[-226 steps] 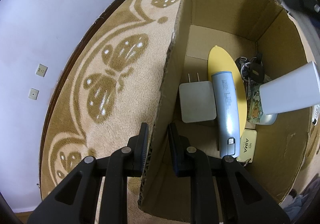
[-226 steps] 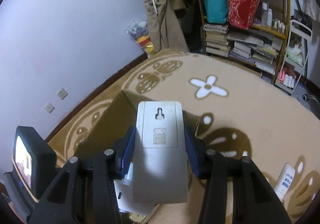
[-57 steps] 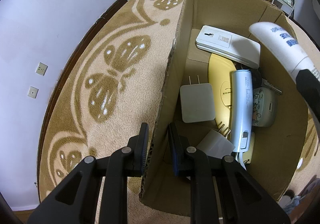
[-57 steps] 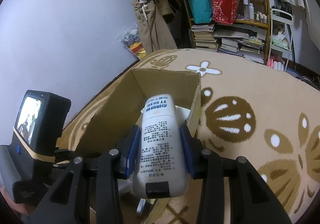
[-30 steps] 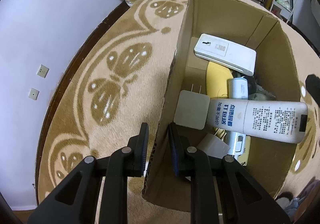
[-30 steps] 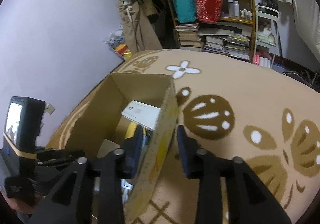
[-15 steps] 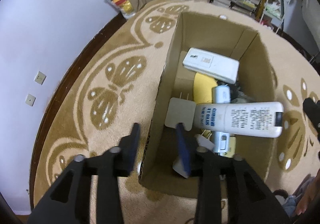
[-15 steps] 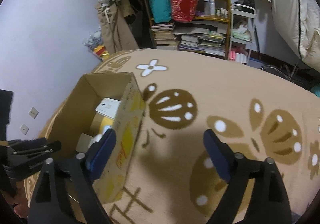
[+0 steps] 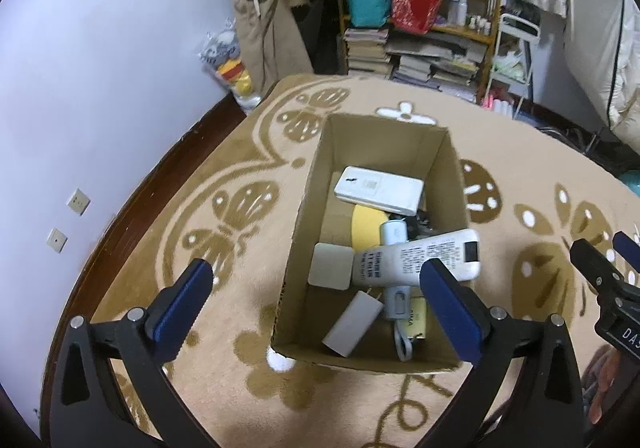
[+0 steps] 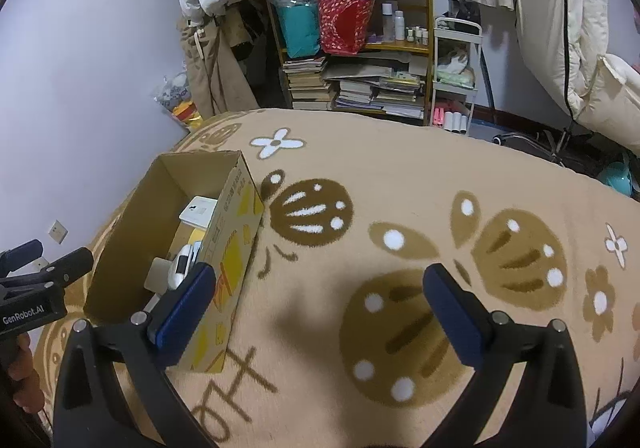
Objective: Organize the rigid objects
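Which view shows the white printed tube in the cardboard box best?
The left wrist view: the white printed tube lies fully visible across the other items. The right wrist view shows only its black-capped end behind the cardboard box wall.

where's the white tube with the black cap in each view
Left wrist: the white tube lies slantwise across the other things in the cardboard box, just right of picture centre.
Right wrist: only its capped end shows over the box's near wall, at lower left.
Shared landmark: the flat white device at the box's far end.
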{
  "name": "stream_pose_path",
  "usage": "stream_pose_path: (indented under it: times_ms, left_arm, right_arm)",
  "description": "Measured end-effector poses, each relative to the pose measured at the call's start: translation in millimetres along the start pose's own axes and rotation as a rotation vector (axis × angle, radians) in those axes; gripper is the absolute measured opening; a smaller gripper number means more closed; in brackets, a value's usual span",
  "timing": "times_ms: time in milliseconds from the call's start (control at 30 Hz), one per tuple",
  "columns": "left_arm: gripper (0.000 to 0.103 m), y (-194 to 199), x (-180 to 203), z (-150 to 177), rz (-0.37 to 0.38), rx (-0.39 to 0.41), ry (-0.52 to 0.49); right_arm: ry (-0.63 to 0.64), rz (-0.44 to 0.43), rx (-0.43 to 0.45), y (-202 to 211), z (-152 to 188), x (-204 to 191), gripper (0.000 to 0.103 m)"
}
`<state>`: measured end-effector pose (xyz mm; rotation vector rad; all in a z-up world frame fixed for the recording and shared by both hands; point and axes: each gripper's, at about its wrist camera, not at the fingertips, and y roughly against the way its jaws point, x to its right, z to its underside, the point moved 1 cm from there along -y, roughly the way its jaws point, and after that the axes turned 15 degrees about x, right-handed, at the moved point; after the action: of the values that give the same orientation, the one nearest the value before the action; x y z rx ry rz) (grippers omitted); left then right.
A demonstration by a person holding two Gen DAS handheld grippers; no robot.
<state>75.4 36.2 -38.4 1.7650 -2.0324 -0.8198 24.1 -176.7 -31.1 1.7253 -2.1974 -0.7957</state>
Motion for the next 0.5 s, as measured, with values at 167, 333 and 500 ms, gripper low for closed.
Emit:
stream_pose_path:
  times_ms: [167, 333, 500]
  left_arm:
    - [0.102, 20, 2, 1, 0.002, 0.032, -0.015]
    - [0.102, 48, 1, -2, -0.003, 0.107, -0.014]
    - [0.102, 79, 2, -3, 0.003, 0.201, -0.022]
  right_arm:
    - [-0.010, -0.013, 0.034, 25, 0, 7, 0.103]
    - [0.001, -0.029, 0.097, 54, 0, 5, 0.103]
    - [0.011, -0.043, 0.186, 84, 0, 4, 0.103]
